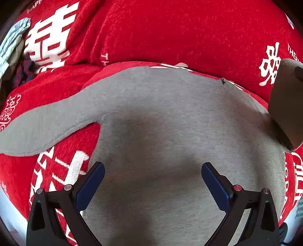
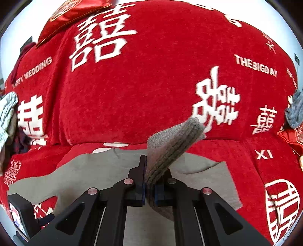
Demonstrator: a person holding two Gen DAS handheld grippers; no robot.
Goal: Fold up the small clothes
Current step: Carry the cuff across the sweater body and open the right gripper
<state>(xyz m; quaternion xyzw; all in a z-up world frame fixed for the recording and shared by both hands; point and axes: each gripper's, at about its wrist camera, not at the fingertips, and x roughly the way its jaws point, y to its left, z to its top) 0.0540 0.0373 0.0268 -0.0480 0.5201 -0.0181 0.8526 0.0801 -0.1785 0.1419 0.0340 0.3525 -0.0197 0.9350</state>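
Right gripper pinching a ribbed cuff, fabric standing up and fanning out above the pads. Left gripper spread wide, empty, hovering over the grey garment lying flat below and ahead on the red sofa cover. Risks: cuff sliding from a shallow pinch; body dragged askew, since nothing pins it; cover fabric snagged underneath.

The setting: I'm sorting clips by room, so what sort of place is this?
Probably a home living room or bedroom: a sofa or bed under a red wedding-print cover, a grey garment spread on it, and a red satin cushion above.
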